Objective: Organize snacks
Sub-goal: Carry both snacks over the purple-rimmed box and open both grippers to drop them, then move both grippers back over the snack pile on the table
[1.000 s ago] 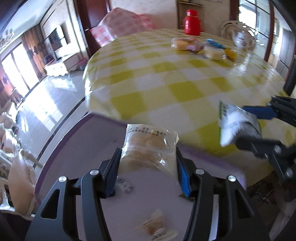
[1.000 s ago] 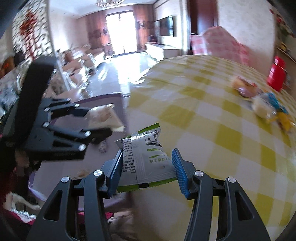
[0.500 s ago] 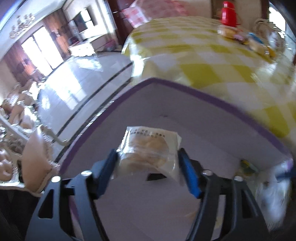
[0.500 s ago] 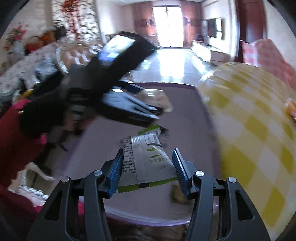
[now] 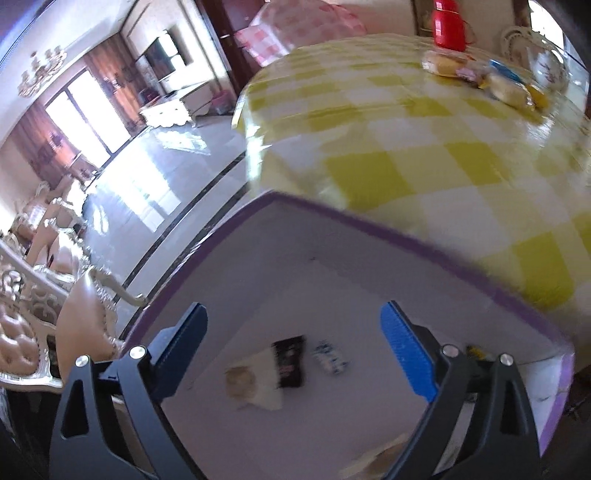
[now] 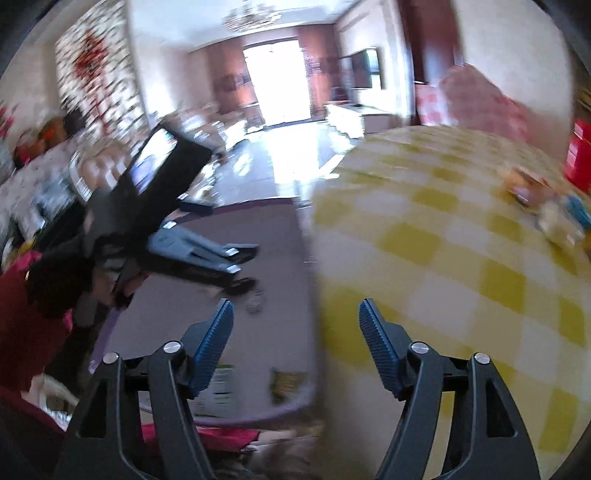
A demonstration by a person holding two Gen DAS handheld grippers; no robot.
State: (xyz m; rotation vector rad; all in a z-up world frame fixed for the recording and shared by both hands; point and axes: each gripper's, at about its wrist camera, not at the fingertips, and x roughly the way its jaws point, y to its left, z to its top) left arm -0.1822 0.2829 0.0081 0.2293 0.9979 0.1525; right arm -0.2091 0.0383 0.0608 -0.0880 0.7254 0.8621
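My left gripper (image 5: 293, 334) is open and empty above a purple-rimmed box (image 5: 369, 221) that stands beside the table. In the box lie a clear-wrapped bread packet (image 5: 251, 382), a dark packet (image 5: 290, 360) and a small blue-and-white packet (image 5: 330, 360). My right gripper (image 6: 295, 328) is open and empty over the box's edge (image 6: 236, 419). The white-and-green snack bag (image 6: 219, 387) lies in the box below it. The left gripper (image 6: 207, 254) shows in the right wrist view. More snacks (image 5: 480, 75) lie far across the table.
A round table with a yellow-and-white checked cloth (image 5: 424, 147) stands right of the box. A red flask (image 5: 448, 24) and a white teapot (image 5: 546, 64) stand at its far side. Padded chairs (image 5: 81, 325) are left of the box.
Both grippers moved from the table over the box and opened. The bread packet dropped from the left one and the white-and-green bag dropped from the right one into the box.
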